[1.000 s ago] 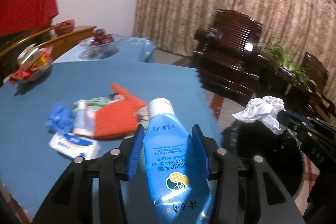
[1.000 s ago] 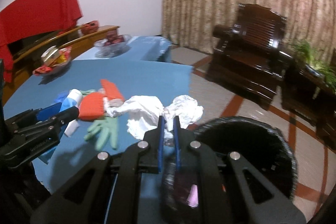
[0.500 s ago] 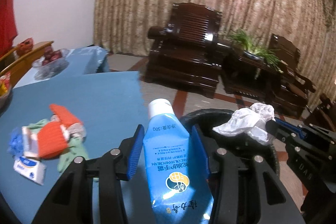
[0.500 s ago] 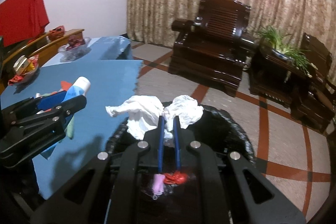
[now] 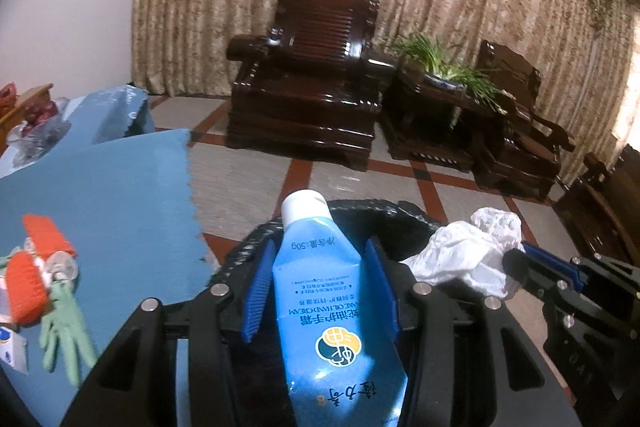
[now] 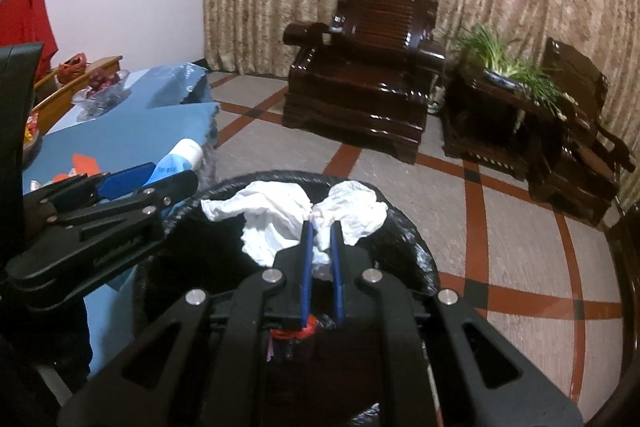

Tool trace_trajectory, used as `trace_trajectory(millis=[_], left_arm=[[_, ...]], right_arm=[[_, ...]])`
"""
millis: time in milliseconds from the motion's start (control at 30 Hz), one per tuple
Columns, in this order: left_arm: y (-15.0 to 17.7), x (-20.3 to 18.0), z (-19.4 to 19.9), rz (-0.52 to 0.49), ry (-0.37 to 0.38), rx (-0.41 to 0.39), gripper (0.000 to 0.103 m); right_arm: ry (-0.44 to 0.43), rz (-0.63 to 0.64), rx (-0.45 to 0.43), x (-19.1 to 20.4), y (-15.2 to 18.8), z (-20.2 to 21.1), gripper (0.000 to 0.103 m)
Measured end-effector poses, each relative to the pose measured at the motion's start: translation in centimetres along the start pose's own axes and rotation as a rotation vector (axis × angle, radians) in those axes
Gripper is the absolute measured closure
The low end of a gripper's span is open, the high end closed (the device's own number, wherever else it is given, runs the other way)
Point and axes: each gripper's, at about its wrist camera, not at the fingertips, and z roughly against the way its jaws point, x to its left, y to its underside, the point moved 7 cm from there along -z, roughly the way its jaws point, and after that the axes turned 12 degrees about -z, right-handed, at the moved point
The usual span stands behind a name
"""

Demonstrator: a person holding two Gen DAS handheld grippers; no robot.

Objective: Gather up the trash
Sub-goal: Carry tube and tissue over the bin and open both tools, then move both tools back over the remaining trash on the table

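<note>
While the left tongs point(image 5: 320, 291) are clamped on the blue tube point(image 5: 324, 291) and the right tongs point(image 6: 320, 255) are pinched on the white tissue point(image 6: 280, 215), both are held over the black bin point(image 6: 404, 239). Release is probably needed next.

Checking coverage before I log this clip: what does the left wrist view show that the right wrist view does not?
Only the left wrist view shows the green glove and the orange brush lying on the blue table, plus the print on the blue tube held in the left tongs.

Only the right wrist view shows red trash down inside the black bin.

Both show the bin, the white tissue clamped in the right tongs, the tube and the wooden armchair.
</note>
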Motion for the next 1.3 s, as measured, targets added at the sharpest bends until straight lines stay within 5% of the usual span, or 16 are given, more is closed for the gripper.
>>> trace_trajectory(millis=[400,600,767,1033,1300], left_arm=[[2.3,-1.3,-3.8,-0.005,0.086,0.058,0.055],[2.6,0.0,-2.6,0.019,0.082,0.046,0.032],[2.9,2.6,-0.1,0.020,0.002,0.016,0.016],[5.8,10.2,5.8,0.092,-0.194,-0.008,0.006],[11.7,20.1,13.1,0.147,-0.452,-0.002,0.006]], right_arm=[[0.048,-0.042,0.089,-3.0,3.7,-4.4,0.088],[0.055,-0.054,0.097,-3.2,5.2,-4.4,0.041],[0.045,-0.047,0.056,-2.4,4.9,-3.6,0.011],[-0.077,-0.062,0.029,2.1,3.3,-2.7,0.008],[-0.232,0.005,-0.001,11.9,1.8,-3.1,0.008]])
